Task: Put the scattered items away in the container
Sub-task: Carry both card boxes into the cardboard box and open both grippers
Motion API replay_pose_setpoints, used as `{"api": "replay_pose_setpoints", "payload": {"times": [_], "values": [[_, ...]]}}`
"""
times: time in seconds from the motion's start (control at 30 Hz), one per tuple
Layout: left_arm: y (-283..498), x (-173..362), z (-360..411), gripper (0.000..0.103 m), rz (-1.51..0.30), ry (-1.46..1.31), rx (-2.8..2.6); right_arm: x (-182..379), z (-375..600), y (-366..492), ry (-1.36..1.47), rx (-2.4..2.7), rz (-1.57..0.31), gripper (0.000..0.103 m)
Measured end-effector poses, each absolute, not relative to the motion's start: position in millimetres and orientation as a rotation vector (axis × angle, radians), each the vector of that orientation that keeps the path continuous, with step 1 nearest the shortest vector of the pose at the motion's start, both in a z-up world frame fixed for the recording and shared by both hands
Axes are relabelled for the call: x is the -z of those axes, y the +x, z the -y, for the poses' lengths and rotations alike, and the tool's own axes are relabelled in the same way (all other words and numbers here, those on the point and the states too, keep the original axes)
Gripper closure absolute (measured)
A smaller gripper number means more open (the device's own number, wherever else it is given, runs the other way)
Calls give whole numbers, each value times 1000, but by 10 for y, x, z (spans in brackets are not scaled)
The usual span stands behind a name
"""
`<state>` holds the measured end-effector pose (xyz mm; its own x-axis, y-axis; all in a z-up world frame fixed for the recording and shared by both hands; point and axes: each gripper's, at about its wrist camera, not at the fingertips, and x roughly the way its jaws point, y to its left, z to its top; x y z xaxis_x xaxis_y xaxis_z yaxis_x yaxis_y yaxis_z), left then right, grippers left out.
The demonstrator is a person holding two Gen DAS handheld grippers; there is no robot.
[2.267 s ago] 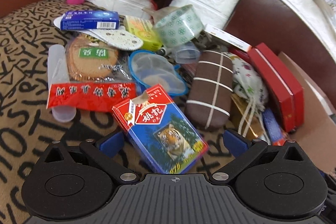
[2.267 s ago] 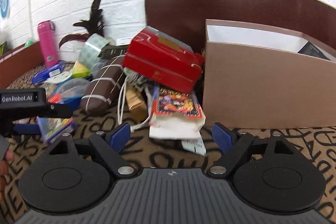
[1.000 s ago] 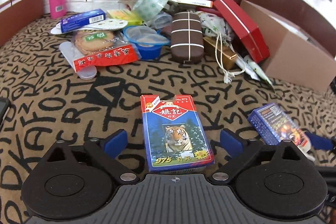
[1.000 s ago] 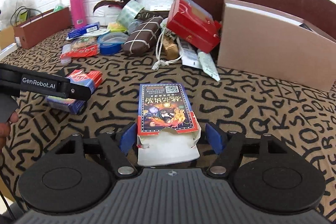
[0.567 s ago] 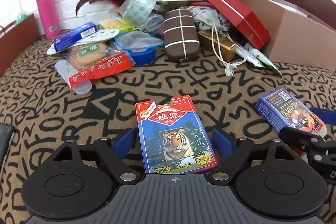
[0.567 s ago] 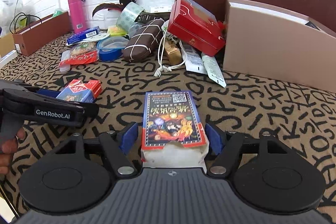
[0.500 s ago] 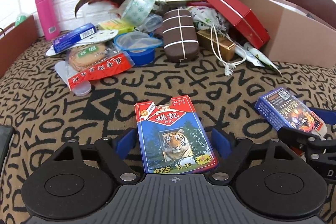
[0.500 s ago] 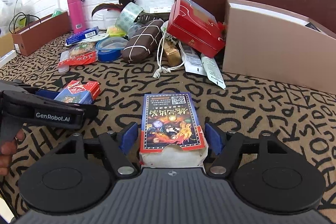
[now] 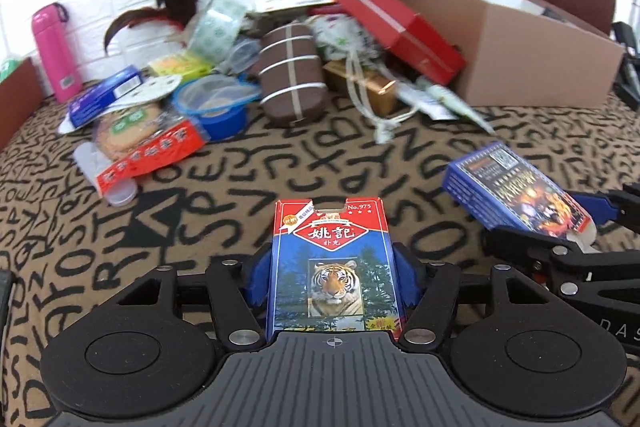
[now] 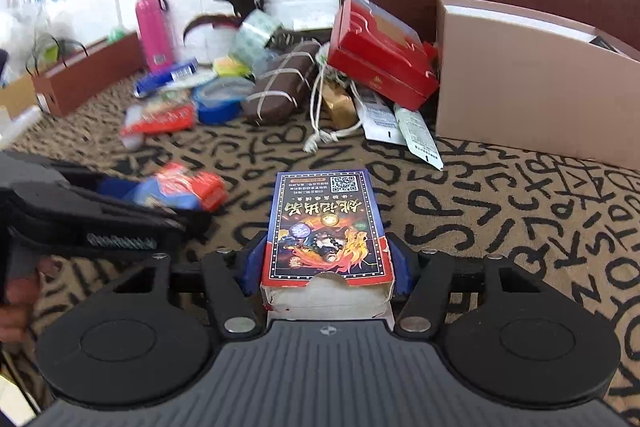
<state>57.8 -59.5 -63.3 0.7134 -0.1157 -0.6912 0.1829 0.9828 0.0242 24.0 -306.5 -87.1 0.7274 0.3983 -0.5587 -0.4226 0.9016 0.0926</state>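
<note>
On my left wrist view, the left gripper [image 9: 331, 277] is clamped on the tiger card pack [image 9: 331, 259], with the cardboard box [image 9: 516, 67] far right. On my right wrist view, the right gripper [image 10: 326, 261] pinches the blue card box [image 10: 326, 227] above the patterned cloth [image 10: 500, 211].

"No.975" and the characters "姚記" are printed on the tiger card box [image 9: 334, 259], above a tiger portrait. A QR code is printed at the far end of the blue card box [image 10: 326, 223]; its Chinese title cannot be read reliably. Large black letters are printed across the tablecloth [image 9: 240, 183].
</note>
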Motion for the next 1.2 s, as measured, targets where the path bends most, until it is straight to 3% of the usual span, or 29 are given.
{"api": "replay_pose_setpoints", "payload": {"times": [0.37,0.7,1.13,1.17,1.2], "values": [[836,-112,1090,40,-583,67,311,407,3462,245,-20,-389,-453,38],[1747,-753,1897,40,-523,1,423,-186,4051,818,-21,-238,-304,38],[2979,-591,2434,39,-589,-26,401,-90,4351,2058,-34,-131,-372,38],[3038,-572,2462,36,-591,-19,402,-81,4344,2115,-38,-132,-377,38],[3091,-549,2489,26,-592,-13,408,-76,4335,2177,-41,-135,-378,38]]}}
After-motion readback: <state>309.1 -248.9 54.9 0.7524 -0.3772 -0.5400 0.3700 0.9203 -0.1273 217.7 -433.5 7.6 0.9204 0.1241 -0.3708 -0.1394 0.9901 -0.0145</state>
